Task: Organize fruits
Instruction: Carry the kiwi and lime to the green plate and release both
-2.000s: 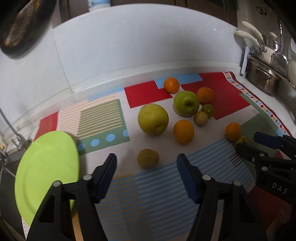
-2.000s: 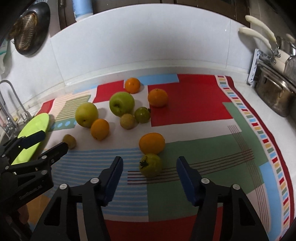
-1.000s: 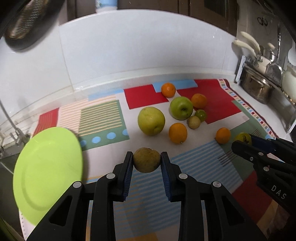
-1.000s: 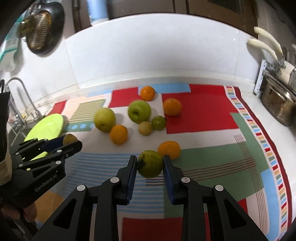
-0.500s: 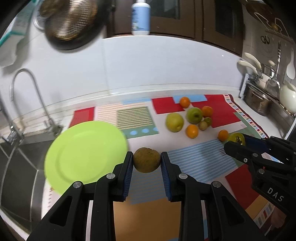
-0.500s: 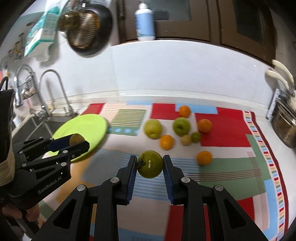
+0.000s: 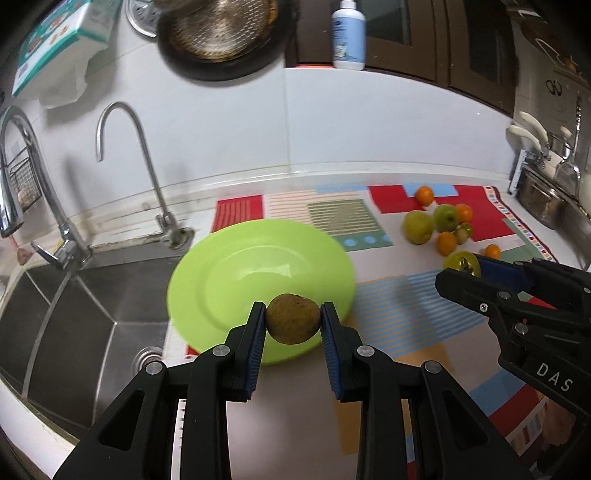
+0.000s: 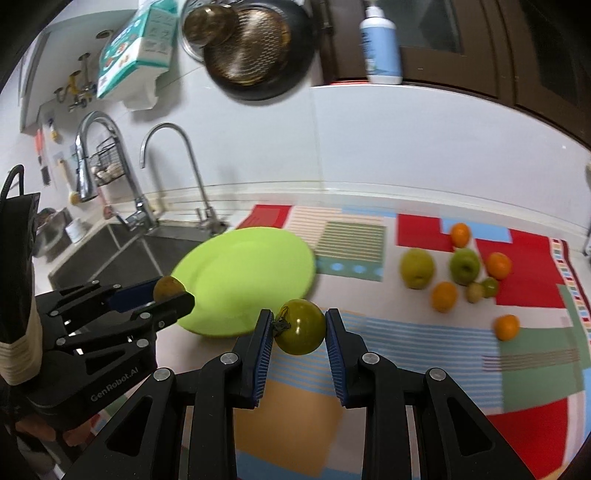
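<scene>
My left gripper (image 7: 293, 321) is shut on a brown round fruit (image 7: 293, 323), held in the air over the near edge of the lime green plate (image 7: 236, 273). My right gripper (image 8: 300, 326) is shut on a green persimmon-like fruit (image 8: 301, 326) with a dark stem, just right of the plate (image 8: 240, 273). The right gripper also shows in the left wrist view (image 7: 461, 271), and the left gripper in the right wrist view (image 8: 171, 290). Several oranges and green fruits (image 8: 461, 266) lie on the colourful mat (image 8: 406, 332) at the far right.
A steel sink (image 7: 55, 317) with two taps (image 7: 147, 177) lies left of the plate. A white backsplash (image 7: 332, 122) runs behind the counter. Pans (image 7: 218, 33) hang above. Steel pots (image 7: 543, 199) stand at the far right.
Both grippers shut on their fruits, lifted them off the mat and moved left toward the plate. The plate now lies straight ahead and the fruit pile has fallen back to the right.
</scene>
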The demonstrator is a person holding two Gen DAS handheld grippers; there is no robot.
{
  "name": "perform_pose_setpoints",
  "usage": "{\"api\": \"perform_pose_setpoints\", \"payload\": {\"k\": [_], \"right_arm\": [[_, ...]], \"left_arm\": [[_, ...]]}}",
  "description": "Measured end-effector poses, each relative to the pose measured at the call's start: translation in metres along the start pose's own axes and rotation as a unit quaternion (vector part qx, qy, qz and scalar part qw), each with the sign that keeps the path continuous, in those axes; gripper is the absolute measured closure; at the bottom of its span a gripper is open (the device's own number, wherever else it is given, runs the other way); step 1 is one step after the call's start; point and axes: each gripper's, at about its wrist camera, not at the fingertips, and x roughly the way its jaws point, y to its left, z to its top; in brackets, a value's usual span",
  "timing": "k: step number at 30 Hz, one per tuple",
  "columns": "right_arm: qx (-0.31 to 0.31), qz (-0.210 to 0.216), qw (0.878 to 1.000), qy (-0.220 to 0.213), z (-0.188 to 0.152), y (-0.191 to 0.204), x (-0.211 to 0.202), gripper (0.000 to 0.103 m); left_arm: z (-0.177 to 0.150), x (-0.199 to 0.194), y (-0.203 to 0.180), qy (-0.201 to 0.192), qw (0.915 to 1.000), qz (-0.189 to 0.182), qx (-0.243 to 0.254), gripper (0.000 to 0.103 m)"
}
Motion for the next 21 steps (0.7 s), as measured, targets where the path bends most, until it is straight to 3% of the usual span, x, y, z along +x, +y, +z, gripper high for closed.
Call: {"api": "perform_pose_setpoints", "payload": {"k": [11, 21], "right_arm": [[-0.013, 0.034, 0.999, 0.024, 0.014, 0.037, 0.058, 0.073], [-0.019, 0.041, 0.996, 0.072, 0.016, 0.042, 0.114, 0.073]], "left_arm": [[-0.002, 0.035, 0.043, 0.024, 0.9997, -0.007, -0.001, 0.073], [-0.004, 0.078, 0.060, 0.052, 0.9984, -0.024, -0.006, 0.073]]}}
